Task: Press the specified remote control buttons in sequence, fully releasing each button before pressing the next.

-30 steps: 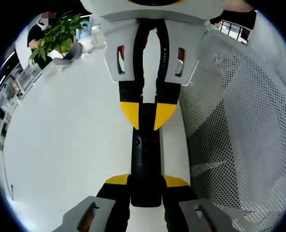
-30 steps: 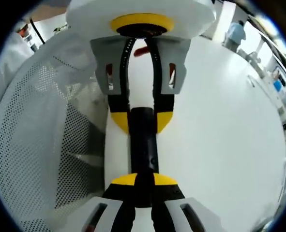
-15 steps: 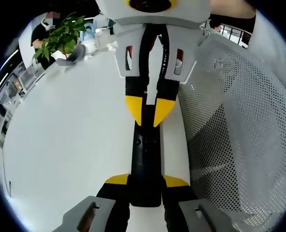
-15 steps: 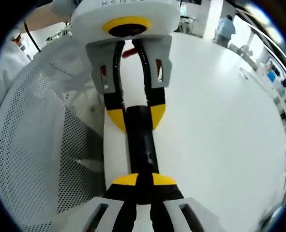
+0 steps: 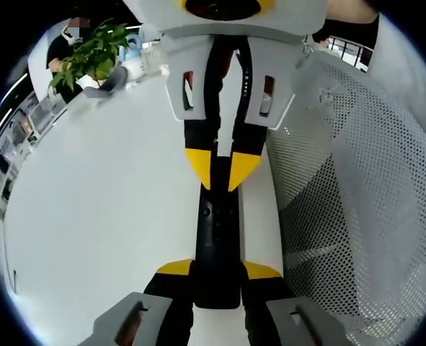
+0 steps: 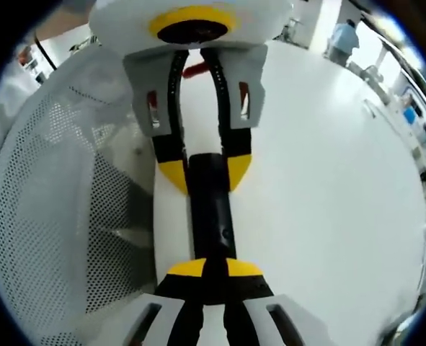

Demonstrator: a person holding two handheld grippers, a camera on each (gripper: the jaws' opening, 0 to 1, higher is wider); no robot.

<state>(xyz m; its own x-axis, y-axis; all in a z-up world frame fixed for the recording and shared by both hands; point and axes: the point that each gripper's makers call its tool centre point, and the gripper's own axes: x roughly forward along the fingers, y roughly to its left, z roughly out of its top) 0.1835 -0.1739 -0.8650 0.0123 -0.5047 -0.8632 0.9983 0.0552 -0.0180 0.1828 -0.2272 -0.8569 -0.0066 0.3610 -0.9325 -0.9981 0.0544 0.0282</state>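
Your left gripper (image 5: 217, 277) clamped one end of the black remote control (image 5: 216, 241), and your right gripper (image 6: 207, 274) clamped the other end, so it hung between them above the white worktop (image 5: 104, 202). A white perforated basket (image 5: 357, 180) stood just beside it, a potted plant (image 5: 89, 54) far off.

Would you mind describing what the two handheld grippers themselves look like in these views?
Both match. The left gripper and right gripper each have light grey jaw bodies with slotted cut-outs showing red inside, black inner fingers, and yellow tips. Seen from opposite, each has a white housing with a yellow-ringed round opening above the jaws.
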